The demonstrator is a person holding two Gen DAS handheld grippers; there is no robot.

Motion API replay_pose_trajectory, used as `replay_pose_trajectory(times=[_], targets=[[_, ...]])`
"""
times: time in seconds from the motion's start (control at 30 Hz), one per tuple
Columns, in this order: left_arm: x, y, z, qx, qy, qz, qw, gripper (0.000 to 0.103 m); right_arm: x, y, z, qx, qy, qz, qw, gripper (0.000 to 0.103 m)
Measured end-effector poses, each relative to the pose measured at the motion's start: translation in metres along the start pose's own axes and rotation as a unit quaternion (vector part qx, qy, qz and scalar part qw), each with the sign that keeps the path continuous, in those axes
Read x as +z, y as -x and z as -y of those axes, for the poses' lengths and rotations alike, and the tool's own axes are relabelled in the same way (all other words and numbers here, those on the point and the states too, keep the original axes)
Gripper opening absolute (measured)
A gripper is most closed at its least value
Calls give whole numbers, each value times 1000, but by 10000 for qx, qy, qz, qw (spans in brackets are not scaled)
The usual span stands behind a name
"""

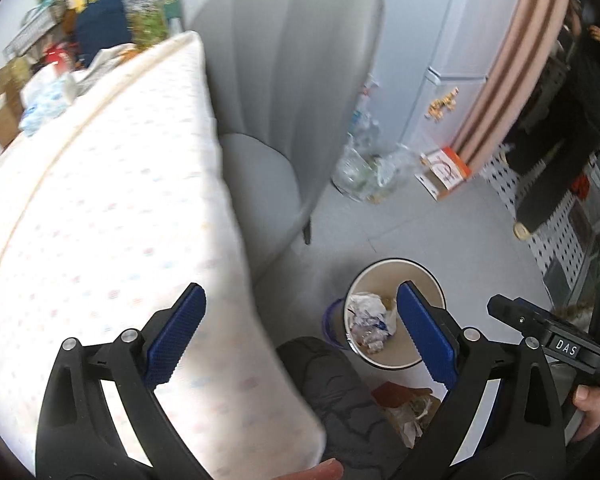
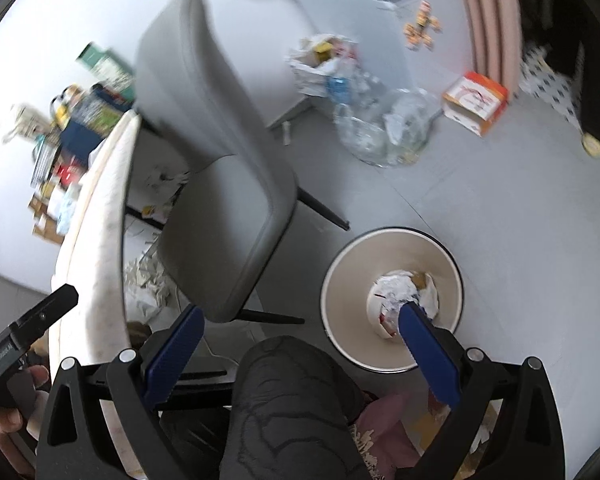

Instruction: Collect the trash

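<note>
1. Two sets of tongs, the left tongs (image 1: 300, 336) and the right tongs (image 2: 298, 350), both stand wide with nothing between their blue pads.
2. Below them on the grey floor (image 2: 520, 220) stands a round waste bin (image 2: 340, 276) with a cream inner wall and a dark rim, upright.
3. Crumpled white paper trash (image 2: 396, 286) lies at the bottom of the bin, with a yellowish scrap beside it.
4. In the left wrist view the same bin (image 1: 380, 276) sits just behind the right-hand pad, and its paper (image 1: 370, 316) shows clearly.
5. More litter (image 1: 404, 404), brown and white wrappers, lies on the floor near the person's dark quilted knee (image 1: 340, 392), outside the bin.
6. A grey chair (image 2: 220, 184) stands left of the bin, near a white bench (image 1: 112, 220) with a faint dotted cover.
7. Torn paper bits (image 2: 148, 280) are scattered on the floor under the bench edge.
8. Farther off, a clear plastic bag (image 2: 384, 132) of rubbish and an orange-and-white box (image 2: 476, 100) rest on the floor, well apart from the bin.
9. Each view catches the other handle at its edge, held in a hand (image 1: 588, 404).
</note>
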State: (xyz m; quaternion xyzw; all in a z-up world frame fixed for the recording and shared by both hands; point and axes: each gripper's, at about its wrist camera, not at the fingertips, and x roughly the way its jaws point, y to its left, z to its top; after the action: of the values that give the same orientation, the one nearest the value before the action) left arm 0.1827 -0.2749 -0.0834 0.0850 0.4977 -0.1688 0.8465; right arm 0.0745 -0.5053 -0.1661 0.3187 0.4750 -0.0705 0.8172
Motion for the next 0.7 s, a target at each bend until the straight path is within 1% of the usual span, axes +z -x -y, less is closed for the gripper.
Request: replay_pose_trajectory(times=[0.13, 0.23, 0.33, 0.43, 0.5, 0.6, 0.7], targets=[[-8, 24, -29, 108, 208, 207, 9995, 95, -5, 10, -46, 19, 402, 36, 9992, 95], [-19, 44, -53, 210, 343, 397, 9984, 95, -7, 19, -71, 99, 511, 36, 9986, 95], [-27, 65, -74, 305, 540, 601, 9963, 95, -11, 34, -103, 100, 778, 167, 9968, 95], [-37, 88, -96, 414, 701, 825, 9933, 95, -16, 47, -136, -50, 1043, 307, 9941, 96], [-44, 102, -109, 457, 825, 955, 9910, 95, -20, 56, -160, 20, 1239, 382, 9916, 96], [-54, 121, -130, 571, 999, 1133, 9869, 95, -26, 66, -183, 9, 1430, 472, 9886, 96], [-67, 141, -149, 683, 1172, 1309, 9821, 95, -38, 78, -214, 95, 1746, 567, 9830, 96]])
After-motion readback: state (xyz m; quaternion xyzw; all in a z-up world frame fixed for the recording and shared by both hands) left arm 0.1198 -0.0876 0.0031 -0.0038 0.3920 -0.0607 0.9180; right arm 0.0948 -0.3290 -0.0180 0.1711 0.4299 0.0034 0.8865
